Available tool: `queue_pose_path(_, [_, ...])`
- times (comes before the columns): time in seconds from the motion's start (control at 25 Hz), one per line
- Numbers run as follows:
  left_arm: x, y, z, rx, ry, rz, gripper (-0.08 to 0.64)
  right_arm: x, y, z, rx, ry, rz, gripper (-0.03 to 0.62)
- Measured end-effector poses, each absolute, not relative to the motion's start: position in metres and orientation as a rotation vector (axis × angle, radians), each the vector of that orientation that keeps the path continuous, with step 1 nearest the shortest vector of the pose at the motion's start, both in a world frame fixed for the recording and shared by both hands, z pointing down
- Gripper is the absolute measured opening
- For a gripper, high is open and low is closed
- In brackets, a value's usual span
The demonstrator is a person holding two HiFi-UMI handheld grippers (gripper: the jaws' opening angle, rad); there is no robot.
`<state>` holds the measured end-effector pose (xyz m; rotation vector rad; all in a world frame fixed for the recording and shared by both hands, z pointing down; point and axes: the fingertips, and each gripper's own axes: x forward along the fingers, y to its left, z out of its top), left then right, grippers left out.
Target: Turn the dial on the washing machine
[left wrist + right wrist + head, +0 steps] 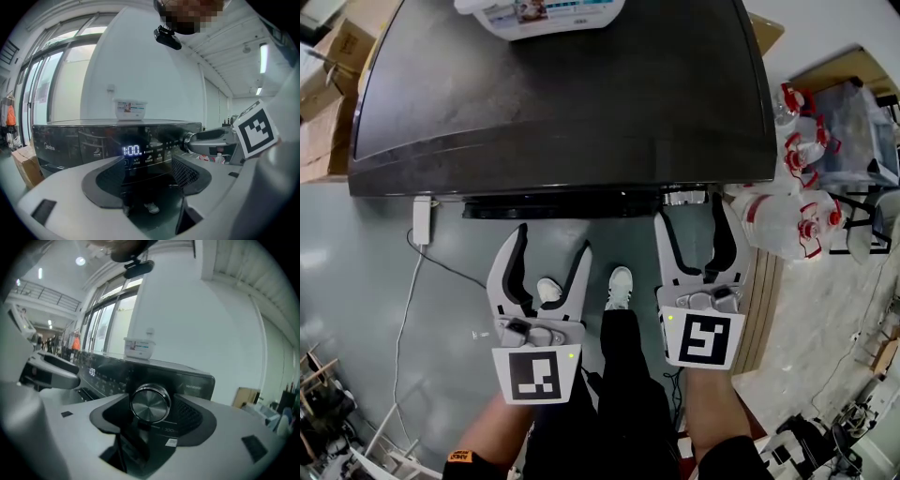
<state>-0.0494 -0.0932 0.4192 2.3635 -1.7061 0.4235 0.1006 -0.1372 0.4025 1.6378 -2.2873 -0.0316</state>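
Observation:
The dark washing machine [562, 84] fills the top of the head view. Its silver dial [684, 198] sits on the front panel at the right. My right gripper [689, 211] straddles that dial [150, 403], with a pad close on each side and a thin dark gap showing, so it is open. My left gripper [553, 242] hangs open lower and to the left, with nothing between its jaws. It faces the lit display [132, 150], which reads 1:00. The left gripper view also shows the right gripper [206, 139] at the dial.
A white tub [539, 14] stands on the machine's top at the back. Cardboard boxes [328, 84] are stacked at the left. Clear bottles with red caps [797, 187] crowd the right. A white plug and cable [422, 220] hang at the machine's front left. A person's shoe [619, 286] is below.

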Motion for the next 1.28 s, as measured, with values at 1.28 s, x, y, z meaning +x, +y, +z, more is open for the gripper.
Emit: queue_pose_path(1.28, [-0.053, -0.101, 0.415, 2.368, -1.691, 0.418, 0.302, 0.11, -0.136, 0.408, 1.7, -2.323, 0.223, 0.29])
